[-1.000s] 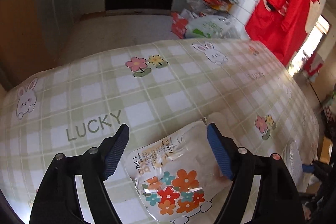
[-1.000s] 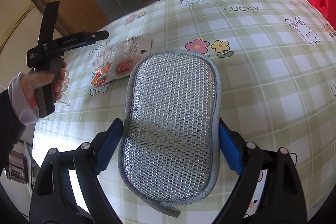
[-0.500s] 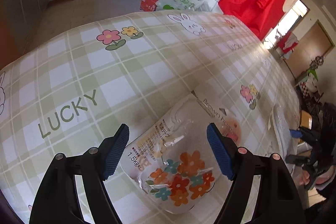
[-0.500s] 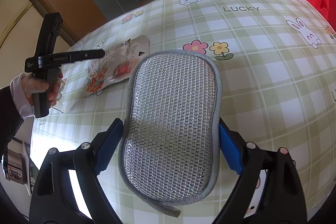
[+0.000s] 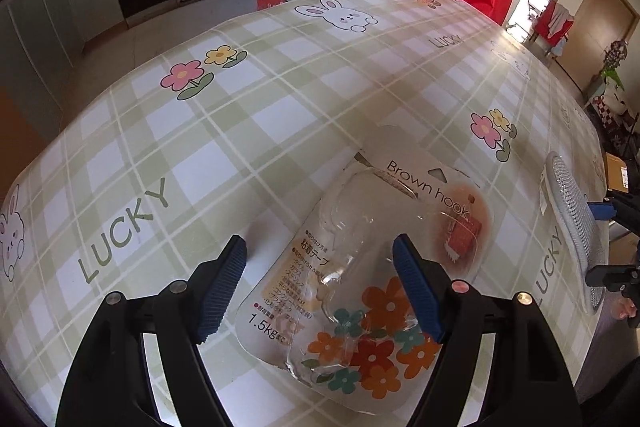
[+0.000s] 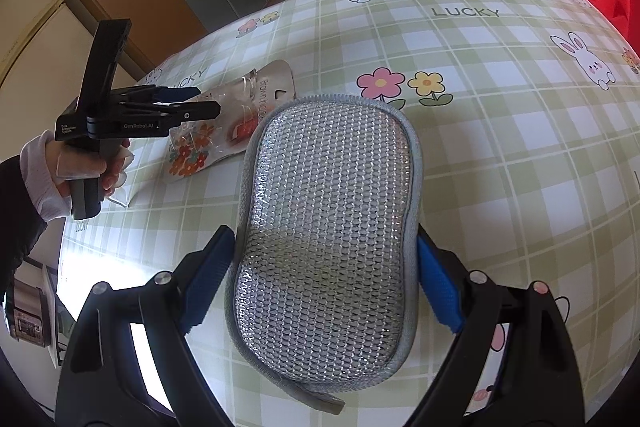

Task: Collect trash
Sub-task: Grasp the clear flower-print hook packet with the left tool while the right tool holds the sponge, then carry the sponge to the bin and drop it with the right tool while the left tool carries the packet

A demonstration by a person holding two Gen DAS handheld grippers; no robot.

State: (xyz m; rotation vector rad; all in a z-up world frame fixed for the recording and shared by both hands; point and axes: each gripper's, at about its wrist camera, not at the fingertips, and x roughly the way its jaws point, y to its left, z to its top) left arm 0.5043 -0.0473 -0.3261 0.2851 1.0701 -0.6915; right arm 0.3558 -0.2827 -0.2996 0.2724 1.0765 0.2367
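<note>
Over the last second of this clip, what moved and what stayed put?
The left gripper came down closer over the empty hook package and rolled, so the package now sits between its open blue pads, not yet pinched. The package itself lies where it was on the checked tablecloth. The right gripper has not moved; the silver mesh sponge remains between its pads.

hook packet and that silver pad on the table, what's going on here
A person is clearing trash with a gripper in each hand. The left gripper is open above the empty hook packet, which lies flat on the table, not gripped yet. The right gripper is shut on the silver pad, its pads against both edges.
</note>
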